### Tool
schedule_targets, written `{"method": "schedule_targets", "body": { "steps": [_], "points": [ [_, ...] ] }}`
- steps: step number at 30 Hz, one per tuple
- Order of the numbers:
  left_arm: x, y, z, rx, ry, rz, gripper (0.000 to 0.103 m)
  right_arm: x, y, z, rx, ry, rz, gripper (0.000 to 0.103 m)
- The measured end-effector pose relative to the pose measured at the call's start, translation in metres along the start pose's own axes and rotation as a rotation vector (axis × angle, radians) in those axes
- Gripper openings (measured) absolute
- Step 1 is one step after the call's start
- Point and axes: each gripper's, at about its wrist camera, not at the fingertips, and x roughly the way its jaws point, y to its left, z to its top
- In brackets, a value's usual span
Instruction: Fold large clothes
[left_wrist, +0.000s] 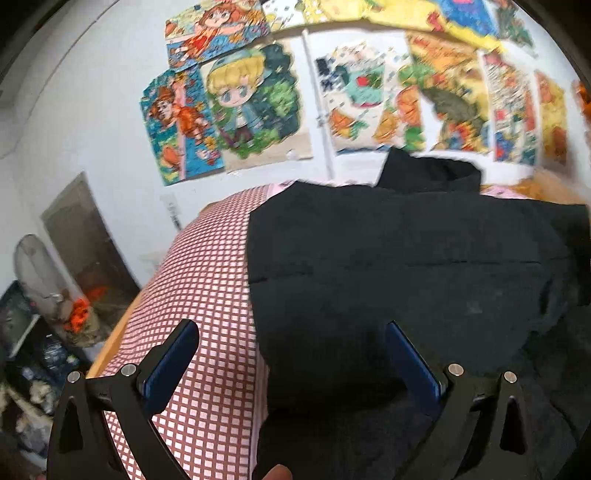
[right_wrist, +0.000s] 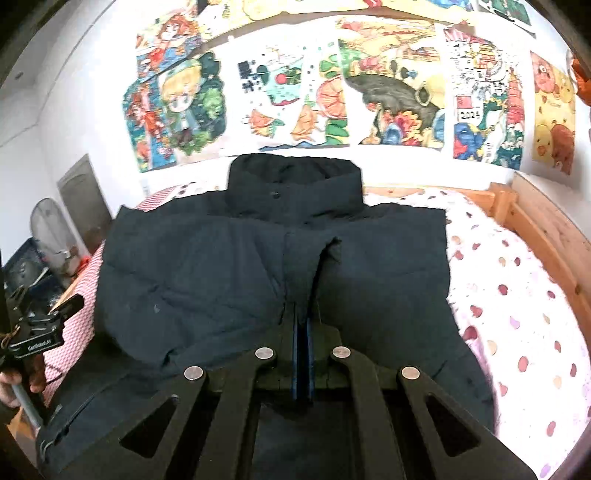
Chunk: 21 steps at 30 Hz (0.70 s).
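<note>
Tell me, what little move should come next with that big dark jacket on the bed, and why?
Probably bring the left hand-held gripper down to pinch the jacket's left edge. Its fingers are spread wide and hold nothing, straddling that edge over the checked sheet, while the right hand-held gripper appears already closed on fabric at the front. A grip on both sides should let the fold begin.

Left gripper (left_wrist: 291, 332) fingers spread wide; right gripper (right_wrist: 303, 328) fingers pinched together.

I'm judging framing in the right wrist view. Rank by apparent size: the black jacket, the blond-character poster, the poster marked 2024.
1. Black jacket, far the largest, though closest to the camera.
2-3. Blond-character poster and poster marked 2024 look about alike; fisheye distortion makes ranking them unsure.
</note>
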Motion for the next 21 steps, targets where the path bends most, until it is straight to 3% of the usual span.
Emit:
{"method": "schedule_targets", "body": {
  "steps": [5,10,15,17,21],
  "points": [
    [0.038,-0.011,0.001,0.008,0.096,0.05,0.102,0.04,-0.022,-0.015,0.054,0.09,-0.068,0.004],
    [0.041,0.021,-0.006,-0.16,0.067,-0.125,0.102,0.061,-0.041,-0.028,0.088,0.126,-0.123,0.004],
    [0.044,0.058,-0.011,-0.279,0.033,-0.185,0.102,0.063,-0.058,-0.036,0.125,0.126,-0.154,0.004],
    [0.054,0.061,-0.01,-0.27,0.053,-0.166,0.102,0.063,-0.06,-0.035,0.115,0.111,-0.19,0.004],
    [0.099,0.047,-0.009,-0.169,0.226,-0.052,0.102,0.069,-0.05,-0.035,0.057,0.118,-0.243,0.004]
  ]
}}
